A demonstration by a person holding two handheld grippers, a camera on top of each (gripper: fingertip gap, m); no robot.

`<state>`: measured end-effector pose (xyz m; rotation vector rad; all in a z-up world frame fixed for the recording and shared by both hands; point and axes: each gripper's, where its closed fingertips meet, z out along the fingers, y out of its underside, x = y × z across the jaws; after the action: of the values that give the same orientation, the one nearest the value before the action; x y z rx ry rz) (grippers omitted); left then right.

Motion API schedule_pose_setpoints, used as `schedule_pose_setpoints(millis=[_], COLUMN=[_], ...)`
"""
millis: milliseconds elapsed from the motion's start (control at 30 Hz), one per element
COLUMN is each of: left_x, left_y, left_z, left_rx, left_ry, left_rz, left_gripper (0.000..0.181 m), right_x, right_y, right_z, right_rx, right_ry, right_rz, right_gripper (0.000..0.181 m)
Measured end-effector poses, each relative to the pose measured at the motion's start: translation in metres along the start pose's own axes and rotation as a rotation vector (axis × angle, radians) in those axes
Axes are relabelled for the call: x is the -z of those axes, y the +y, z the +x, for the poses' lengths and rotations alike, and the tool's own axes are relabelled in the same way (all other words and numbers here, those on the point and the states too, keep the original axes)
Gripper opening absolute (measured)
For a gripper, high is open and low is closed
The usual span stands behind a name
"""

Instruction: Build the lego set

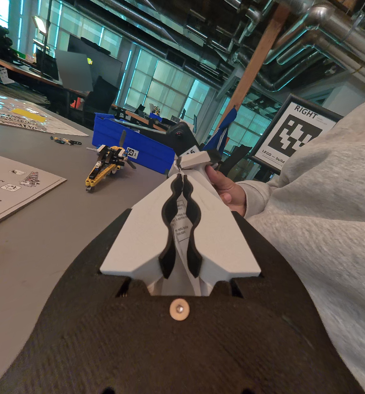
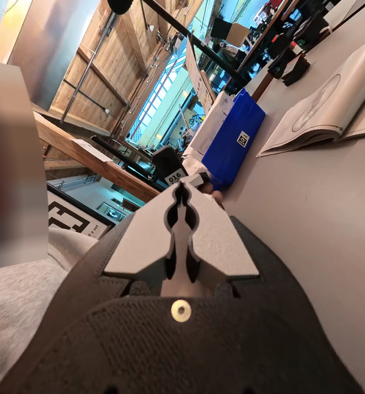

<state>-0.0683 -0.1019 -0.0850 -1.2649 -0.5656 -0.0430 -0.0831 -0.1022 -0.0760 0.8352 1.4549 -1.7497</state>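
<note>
I count two hand-held grippers, one lego model, one blue bin and two open instruction sheets. My left hand-held gripper (image 1: pixel 181 170) is narrowed onto a white paper bag (image 1: pixel 182 221), which runs up between its fingers. At the tips it meets the right hand-held gripper (image 1: pixel 195 158), also closed on the top of that bag, with a hand (image 1: pixel 228 191) in a grey sleeve (image 1: pixel 305 213) behind it.

Only the left wrist view shows the yellow and black lego model (image 1: pixel 107 165), resting on the grey worktop (image 1: pixel 49 245) just in front of the blue bin (image 1: pixel 132 145), a few loose pieces (image 1: pixel 66 141) well to its left, and the instruction sheets (image 1: pixel 17 189) at the left edge.

The right wrist view shows my right hand-held gripper (image 2: pixel 182 187) nearly closed, the bag pinched at its tips, the left hand-held gripper (image 2: pixel 195 180) touching it, and an open booklet (image 2: pixel 326 119) beside the bin (image 2: pixel 232 145). Bare worktop (image 2: pixel 305 234) lies open to the right.
</note>
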Motion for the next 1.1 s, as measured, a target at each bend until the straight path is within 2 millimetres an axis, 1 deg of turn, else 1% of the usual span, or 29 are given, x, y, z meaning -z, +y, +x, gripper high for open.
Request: schedule_pose_setpoints(millis=[100,267,433,467,533,567,600,667,700,733,767,800,867,900,1000,1067,1100], left_x=[-0.001,-0.001,0.006,0.007,0.012,0.014,0.017,0.018,0.017,0.015,0.013,0.011,0.01,0.011,0.018,0.024,0.027], left_y=[0.0,0.0,-0.004,-0.004,-0.004,-0.002,0.002,0.018,0.026,0.031,0.034,0.035,0.034,0.034,0.027,0.022,0.019], left_z=[0.0,-0.002,-0.003,-0.005,-0.006,-0.011,-0.015,-0.018,-0.017,-0.015,-0.01,-0.004,-0.006,-0.008,-0.02,-0.028,-0.032], left_rx=[0.005,0.013,0.037,0.04,0.013,-0.004,-0.012,-0.002,0.008,0.014,0.013,0.011,0.012,0.019,0.08,0.135,0.157], left_ry=[0.001,0.001,0.008,-0.005,-0.032,-0.074,-0.105,-0.123,-0.111,-0.094,-0.06,-0.019,-0.025,-0.037,-0.078,-0.099,-0.112], left_rz=[0.0,0.009,0.044,0.049,0.031,0.009,-0.021,-0.12,-0.163,-0.194,-0.207,-0.204,-0.2,-0.197,-0.155,-0.113,-0.092], left_gripper=[0.004,0.003,0.001,0.004,0.021,0.033,0.045,0.053,0.056,0.056,0.047,0.027,0.016,0.015,0.013,0.012,0.011], right_x=[0.001,0.001,-0.005,-0.005,-0.006,-0.007,-0.007,-0.011,-0.013,-0.015,-0.016,-0.016,-0.014,-0.011,0.006,0.025,0.037], right_y=[-0.005,-0.005,-0.002,-0.002,-0.001,0.0,0.003,0.012,0.017,0.021,0.023,0.023,0.014,0.005,-0.023,-0.038,-0.045], right_z=[0.001,0.002,0.002,0.004,0.005,0.006,0.005,0.0,-0.001,-0.003,-0.002,-0.001,0.001,0.001,-0.005,0.0,0.006], right_rx=[-0.039,-0.093,-0.024,0.011,0.044,0.055,0.067,0.077,0.1,0.139,0.185,0.237,0.348,0.403,0.554,0.599,0.614], right_ry=[0.001,-0.03,0.009,0.035,0.06,0.073,0.074,0.055,0.06,0.067,0.089,0.116,0.172,0.2,0.238,0.283,0.32], right_rz=[0.043,0.062,0.003,-0.006,-0.052,-0.072,-0.1,-0.203,-0.261,-0.316,-0.363,-0.404,-0.441,-0.432,-0.341,-0.286,-0.255], right_gripper=[0.0,0.0,0.0,0.0,0.0,0.0,0.0,0.0,0.0,0.0,0.0,0.004,0.031,0.043,0.059,0.066,0.069])
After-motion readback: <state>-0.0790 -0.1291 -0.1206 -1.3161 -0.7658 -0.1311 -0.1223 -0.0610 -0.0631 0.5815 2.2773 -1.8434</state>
